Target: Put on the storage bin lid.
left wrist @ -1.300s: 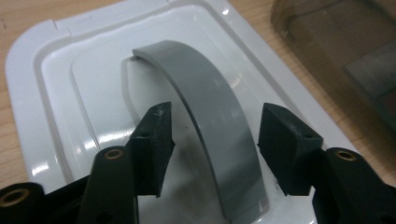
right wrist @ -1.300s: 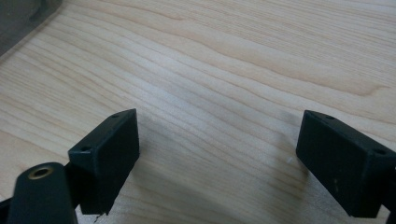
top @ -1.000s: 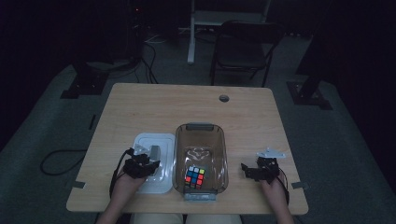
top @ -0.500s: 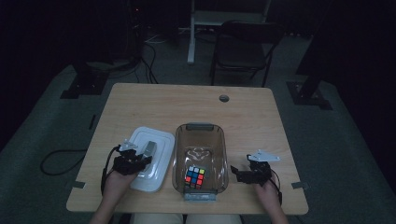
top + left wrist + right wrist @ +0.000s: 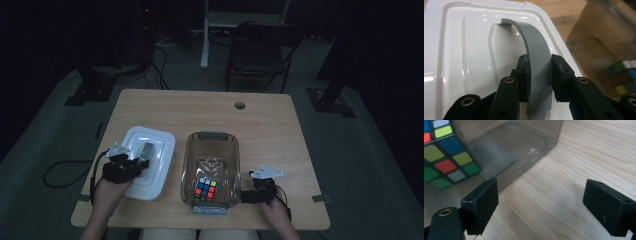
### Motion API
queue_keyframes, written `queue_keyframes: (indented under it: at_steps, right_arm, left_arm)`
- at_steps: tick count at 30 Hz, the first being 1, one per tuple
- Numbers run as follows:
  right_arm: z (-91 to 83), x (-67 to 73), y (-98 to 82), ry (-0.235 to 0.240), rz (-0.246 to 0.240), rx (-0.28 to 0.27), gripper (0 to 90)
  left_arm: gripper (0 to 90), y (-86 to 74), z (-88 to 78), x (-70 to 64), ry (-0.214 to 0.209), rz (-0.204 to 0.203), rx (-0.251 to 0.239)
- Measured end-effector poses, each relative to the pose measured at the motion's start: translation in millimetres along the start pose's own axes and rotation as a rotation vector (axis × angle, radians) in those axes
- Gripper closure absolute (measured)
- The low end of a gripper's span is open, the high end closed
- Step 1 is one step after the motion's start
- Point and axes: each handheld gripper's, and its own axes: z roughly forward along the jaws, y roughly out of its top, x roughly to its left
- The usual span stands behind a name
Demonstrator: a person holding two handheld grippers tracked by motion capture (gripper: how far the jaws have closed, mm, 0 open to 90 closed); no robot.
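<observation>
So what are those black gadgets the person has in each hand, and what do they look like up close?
They are handheld two-jaw grippers. The left gripper and right gripper are matte black, each with two blocky rectangular pads on arms joined by brass-ringed pivots. In the high view each carries a pale grey three-cornered plate on top, and a black cable trails from the left one. The forearms look bare, with no sleeves visible.

High view: room dim, surroundings nearly black, table faintly lit, grainy. My left gripper view: bright, white glare streaks on lid, box behind blurred. My right gripper view: well lit, sharp, soft shadows under my jaws.
</observation>
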Motion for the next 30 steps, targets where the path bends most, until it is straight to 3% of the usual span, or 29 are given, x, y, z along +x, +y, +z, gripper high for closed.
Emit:
queue_keyframes:
  at_steps: [9, 10, 13, 16, 22, 27, 30]
  right_arm:
    - [10.4, 15.9, 5.9, 0.038, -0.033, 0.006, 12.9]
    - [12.2, 17.3, 7.4, 0.037, -0.036, 0.005, 12.9]
    - [21.5, 23.2, 14.5, 0.047, -0.045, 0.004, 13.0]
    - [26.0, 26.7, 17.9, 0.057, -0.054, 0.004, 13.0]
    - [38.7, 36.7, 27.5, 0.072, -0.069, 0.0, 12.9]
    - [47.8, 42.1, 35.3, 0.084, -0.075, 0.009, 13.0]
    - [52.9, 46.4, 36.9, 0.093, -0.079, 0.008, 13.0]
  left_arm:
    - [71.9, 21.7, -30.0, -2.8, -0.058, 0.018, -0.073]
    - [71.9, 27.5, -35.2, -4.7, -0.093, 0.016, -0.097]
    - [72.1, 35.0, -39.1, -8.8, -0.123, 0.031, -0.115]
    - [72.3, 39.0, -40.5, -11.8, -0.123, 0.04, -0.125]
    - [72.5, 46.4, -37.3, -21.1, -0.177, 0.056, -0.136]
    - [72.8, 49.5, -30.1, -26.3, -0.267, 0.053, -0.127]
    - [72.8, 50.3, -25.7, -29.9, -0.295, 0.056, -0.116]
